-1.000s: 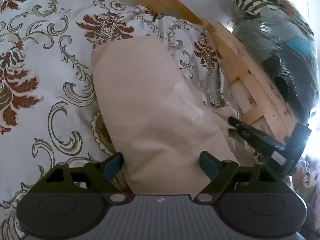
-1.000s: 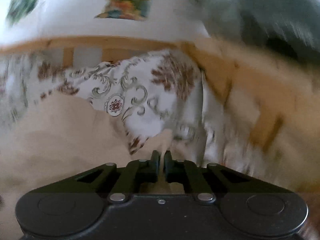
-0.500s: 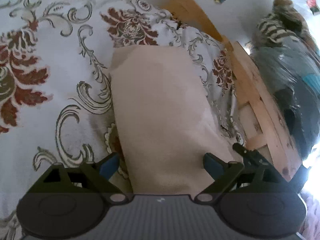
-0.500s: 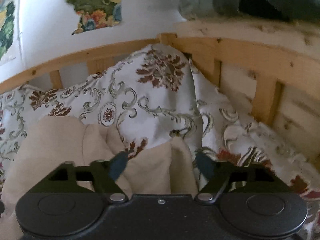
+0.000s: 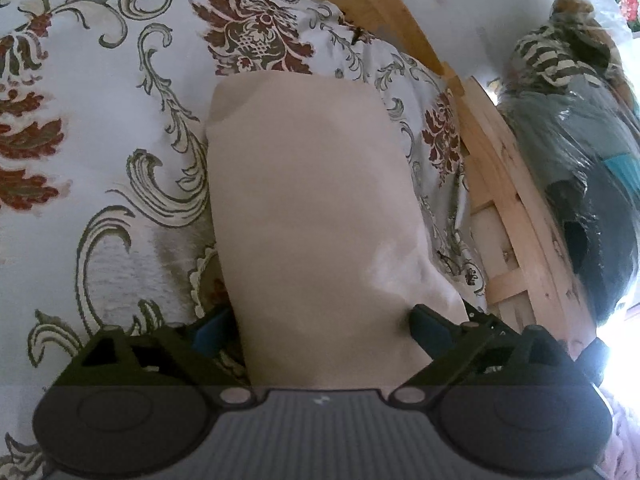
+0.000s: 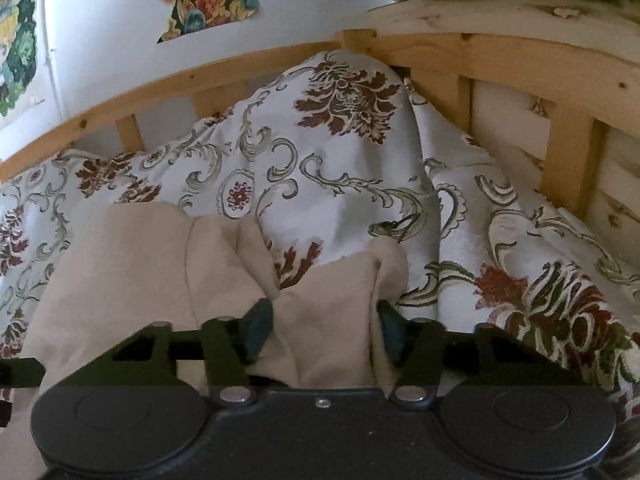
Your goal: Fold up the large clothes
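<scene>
1. While the beige garment (image 5: 312, 216) lies folded into a long narrow stack on the floral bedspread (image 5: 100, 152), the left claw (image 5: 320, 324) straddles its near end, jaws wide apart.
2. Left claw pads: blue, one on each side of the stack. Left pad sits at the fabric edge, right pad just beside the other edge. No squeeze visible.
3. Garment in left view: runs away from the camera toward the wooden bed rail (image 5: 516, 216); far end squared off, with a small flap at the far left corner.
4. Right of the rail: plastic-wrapped bundle of dark and teal items (image 5: 580, 152), well apart from the garment.
5. Right view: bulk of the garment (image 6: 132, 276) sits to the left, with a looser lump of the same cloth in the middle.
6. Right claw (image 6: 324, 324): jaws half apart and just been closing, lump of beige cloth between them. Pads are close against the fabric on both sides; cannot tell if they press it.
7. Beyond it: bedspread (image 6: 344, 168) bunched up against the wooden headboard (image 6: 500, 56); colourful pictures on the white wall (image 6: 100, 32) upper left.
</scene>
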Demonstrator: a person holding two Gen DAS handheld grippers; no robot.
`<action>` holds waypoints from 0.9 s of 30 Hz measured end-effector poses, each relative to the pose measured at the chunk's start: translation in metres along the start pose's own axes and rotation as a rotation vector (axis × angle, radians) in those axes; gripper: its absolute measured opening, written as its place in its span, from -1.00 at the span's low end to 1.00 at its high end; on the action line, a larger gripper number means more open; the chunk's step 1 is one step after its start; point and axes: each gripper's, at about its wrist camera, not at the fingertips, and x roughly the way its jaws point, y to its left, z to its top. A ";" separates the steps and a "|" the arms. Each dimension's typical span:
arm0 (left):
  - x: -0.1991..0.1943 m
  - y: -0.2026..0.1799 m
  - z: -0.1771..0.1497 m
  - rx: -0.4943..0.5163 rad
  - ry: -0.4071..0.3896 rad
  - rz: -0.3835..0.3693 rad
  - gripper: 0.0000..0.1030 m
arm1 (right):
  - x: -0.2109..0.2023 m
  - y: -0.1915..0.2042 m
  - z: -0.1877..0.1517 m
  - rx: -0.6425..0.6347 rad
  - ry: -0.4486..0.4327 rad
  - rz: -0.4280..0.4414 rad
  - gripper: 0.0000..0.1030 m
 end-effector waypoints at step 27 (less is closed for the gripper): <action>-0.142 -0.023 0.122 0.255 0.004 0.309 -0.14 | -0.074 0.145 0.033 0.025 -0.231 0.431 -0.90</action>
